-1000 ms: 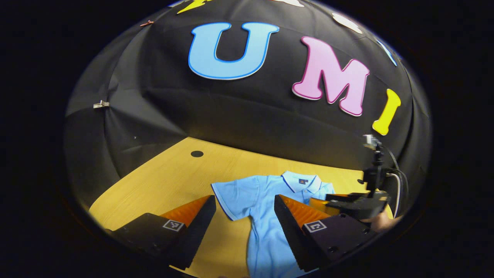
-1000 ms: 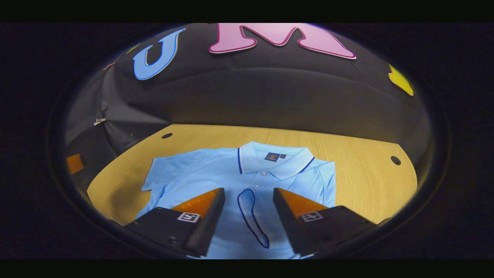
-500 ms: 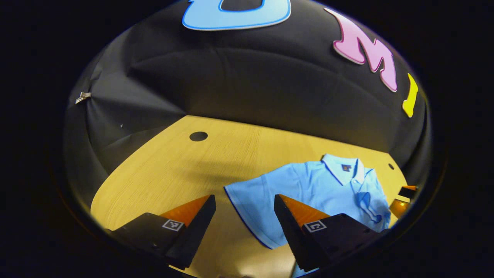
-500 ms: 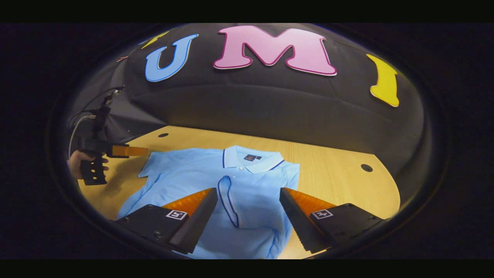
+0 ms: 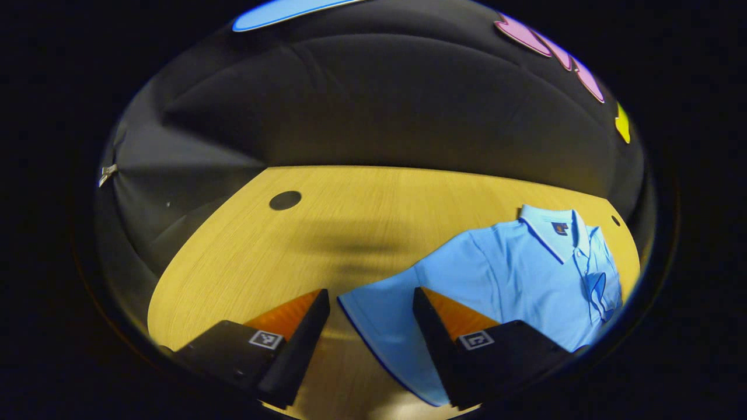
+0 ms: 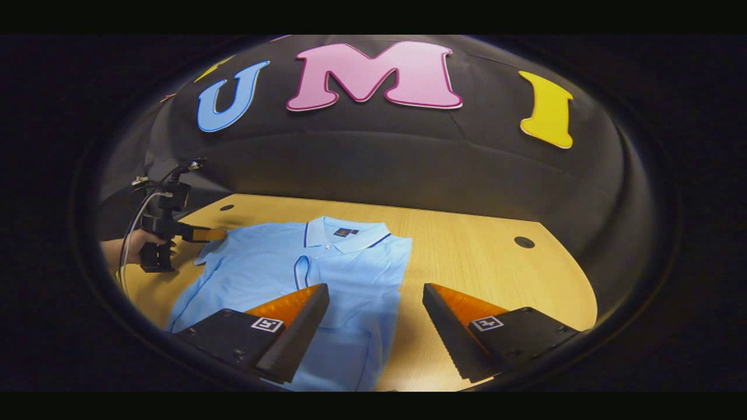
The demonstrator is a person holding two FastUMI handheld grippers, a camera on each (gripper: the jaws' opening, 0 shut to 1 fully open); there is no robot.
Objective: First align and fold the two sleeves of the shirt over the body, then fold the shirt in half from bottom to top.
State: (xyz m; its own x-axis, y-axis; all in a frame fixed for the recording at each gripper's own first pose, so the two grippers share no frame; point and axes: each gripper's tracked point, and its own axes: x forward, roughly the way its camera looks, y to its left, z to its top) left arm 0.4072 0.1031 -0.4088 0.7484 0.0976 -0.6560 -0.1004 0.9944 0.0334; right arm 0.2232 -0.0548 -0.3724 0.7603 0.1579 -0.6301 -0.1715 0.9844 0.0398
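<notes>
Shirt [image 6: 327,274] flat on table [image 5: 245,256] (one sleeve [image 6: 301,273] folded over body); left tool [image 5: 369,309] spread around other sleeve [image 5: 379,315]; right tool [image 6: 376,315] spread, empty

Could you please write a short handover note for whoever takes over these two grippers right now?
Left tongs: open, straddling the edge of the unfolded sleeve, not gripping.
Right tongs: open and empty, over the shirt's folded side.
The light blue polo shirt lies flat on the wooden table, collar toward the wall.
Done: one sleeve folded over the body.
Left: fold the other sleeve, then fold bottom to top.
</notes>
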